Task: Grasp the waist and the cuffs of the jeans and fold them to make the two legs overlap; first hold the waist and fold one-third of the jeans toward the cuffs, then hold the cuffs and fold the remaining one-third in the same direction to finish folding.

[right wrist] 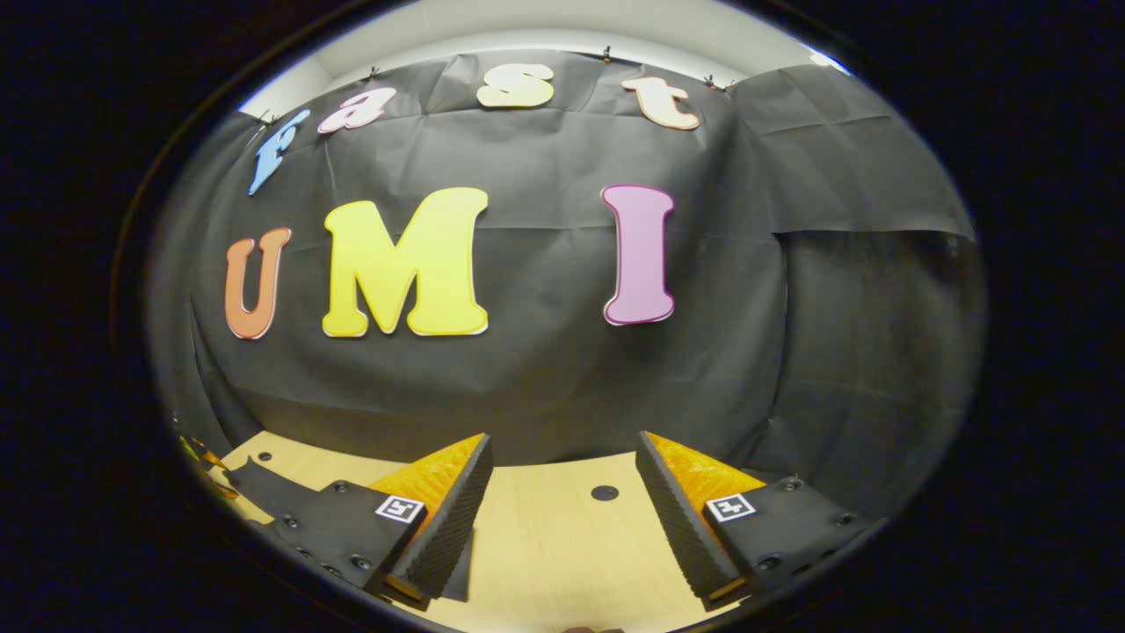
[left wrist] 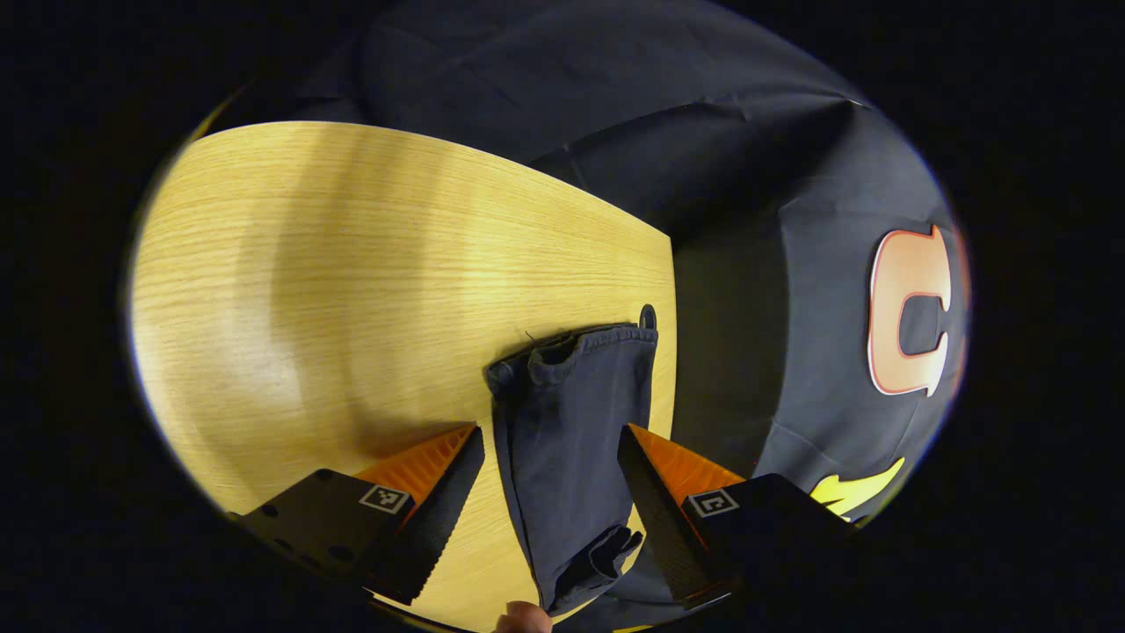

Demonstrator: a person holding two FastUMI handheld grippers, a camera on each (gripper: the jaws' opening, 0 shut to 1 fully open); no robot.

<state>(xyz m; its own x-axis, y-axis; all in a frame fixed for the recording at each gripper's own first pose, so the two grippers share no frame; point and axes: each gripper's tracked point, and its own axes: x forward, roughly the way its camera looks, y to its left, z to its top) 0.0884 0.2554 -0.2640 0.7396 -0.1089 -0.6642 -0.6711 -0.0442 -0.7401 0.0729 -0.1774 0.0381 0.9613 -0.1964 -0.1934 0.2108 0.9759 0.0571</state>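
Note:
Dark navy jeans [left wrist: 576, 387] lie in a narrow strip on the wooden table [left wrist: 334, 281], near its right edge in the left gripper view. One end of them, a rumpled opening, points away from the camera. My left gripper [left wrist: 550, 431] is open, its fingers standing on either side of the strip without pressing on it. A bunched fold of the cloth sits low between the fingers. My right gripper [right wrist: 564, 440] is open with nothing in it, held above the table [right wrist: 554, 545] and facing the booth wall. A dark flap [right wrist: 259, 485] at the left may be jeans cloth.
A small round hole [left wrist: 648, 315] sits in the tabletop just past the jeans, and the hole [right wrist: 605, 492] lies ahead of the right gripper. The table's right edge drops off to black cloth [left wrist: 773, 308]. A person's fingertip [left wrist: 523, 618] shows at the bottom.

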